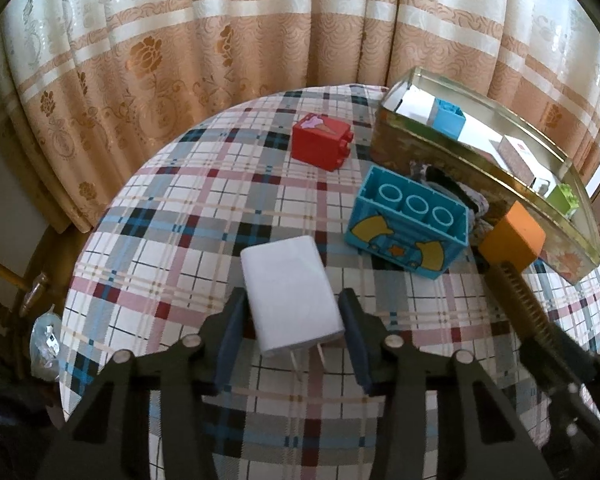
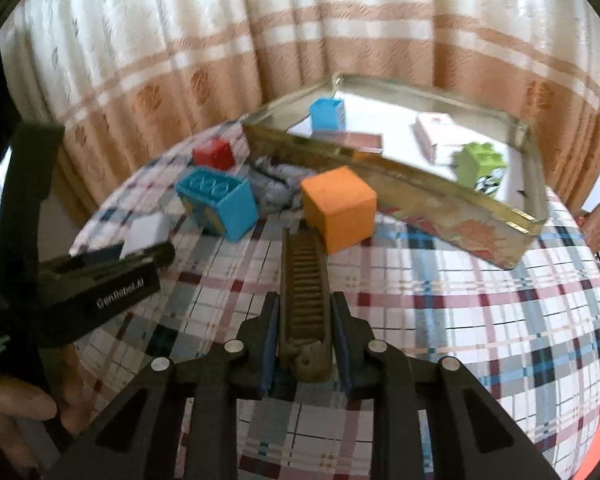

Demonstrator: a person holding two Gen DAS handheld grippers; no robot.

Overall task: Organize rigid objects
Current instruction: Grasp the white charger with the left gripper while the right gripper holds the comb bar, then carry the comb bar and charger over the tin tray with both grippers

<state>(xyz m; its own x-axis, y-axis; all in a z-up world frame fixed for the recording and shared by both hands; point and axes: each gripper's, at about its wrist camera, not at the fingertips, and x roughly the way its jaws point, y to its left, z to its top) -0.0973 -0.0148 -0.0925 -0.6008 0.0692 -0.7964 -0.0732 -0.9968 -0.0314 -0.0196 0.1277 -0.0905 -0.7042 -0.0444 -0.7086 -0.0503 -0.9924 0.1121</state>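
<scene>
On the plaid tabletop [image 1: 172, 216] a long metal tin [image 2: 440, 204] stands along the far right edge, with a light blue brick [image 2: 327, 114] and a green brick [image 2: 480, 160] inside. The right claw [image 2: 305, 320] is closed on the ridged handle of an orange toy hammer [image 2: 338, 210] just before the tin. The left claw [image 1: 296, 320] has its pads on both sides of a white charger [image 1: 290, 296] near the middle, though I cannot tell if they press it.
</scene>
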